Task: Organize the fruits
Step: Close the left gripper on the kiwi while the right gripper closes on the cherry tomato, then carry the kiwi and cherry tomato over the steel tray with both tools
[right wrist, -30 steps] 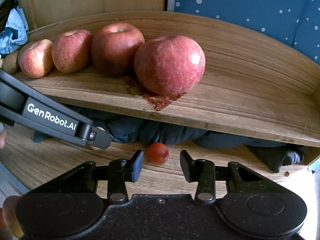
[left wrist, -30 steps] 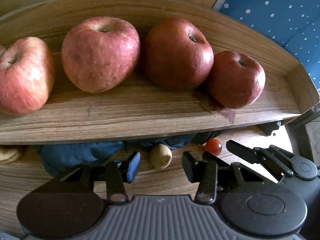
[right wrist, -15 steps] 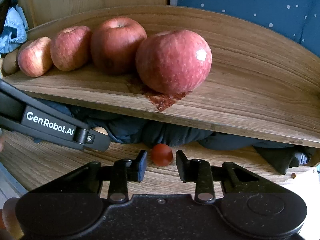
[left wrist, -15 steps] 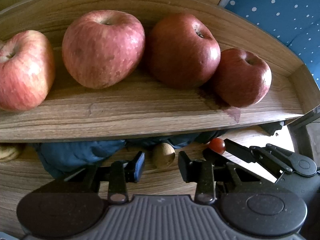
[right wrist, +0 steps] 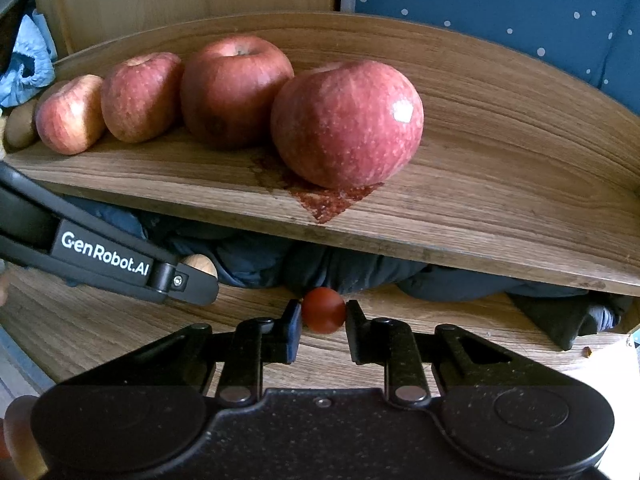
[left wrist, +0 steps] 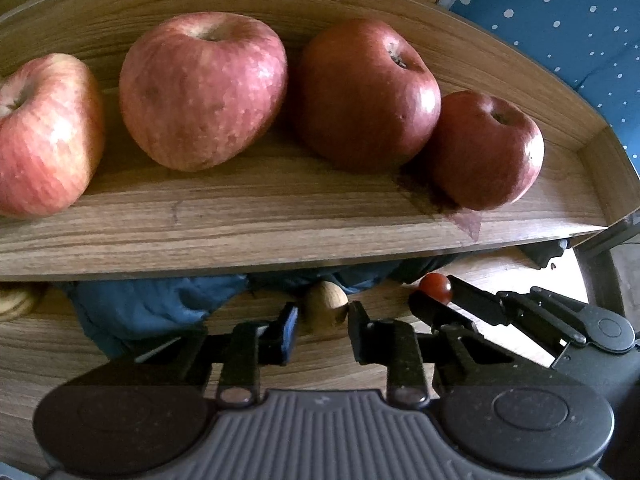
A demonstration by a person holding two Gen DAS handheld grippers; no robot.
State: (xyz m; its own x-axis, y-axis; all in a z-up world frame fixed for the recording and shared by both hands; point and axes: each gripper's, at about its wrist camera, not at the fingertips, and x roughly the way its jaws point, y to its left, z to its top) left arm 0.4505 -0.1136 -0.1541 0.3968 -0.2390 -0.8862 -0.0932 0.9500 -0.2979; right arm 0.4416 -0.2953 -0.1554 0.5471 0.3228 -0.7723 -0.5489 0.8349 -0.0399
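Several red apples [left wrist: 204,88] stand in a row on a raised wooden shelf [left wrist: 280,232]; the right wrist view shows the same row [right wrist: 236,92]. Below the shelf, on the wooden tabletop, my left gripper [left wrist: 323,320] has both fingers against a small tan oval fruit [left wrist: 326,300]. My right gripper [right wrist: 323,320] is shut on a cherry tomato [right wrist: 323,314], with a pad touching each side. In the left wrist view the right gripper [left wrist: 438,294] holds the tomato [left wrist: 436,285] at the right. The left gripper [right wrist: 200,278] reaches in from the left with the tan fruit [right wrist: 198,266] at its tip.
A crumpled blue cloth [left wrist: 160,308] fills the gap under the shelf behind both fruits. A reddish stain [right wrist: 332,200] marks the shelf under the rightmost apple. A brown kiwi [right wrist: 18,128] sits at the shelf's left end. Blue dotted fabric [right wrist: 520,0] hangs behind.
Both grippers moved forward under the shelf and narrowed their fingers, the left around the tan fruit, the right around the cherry tomato.
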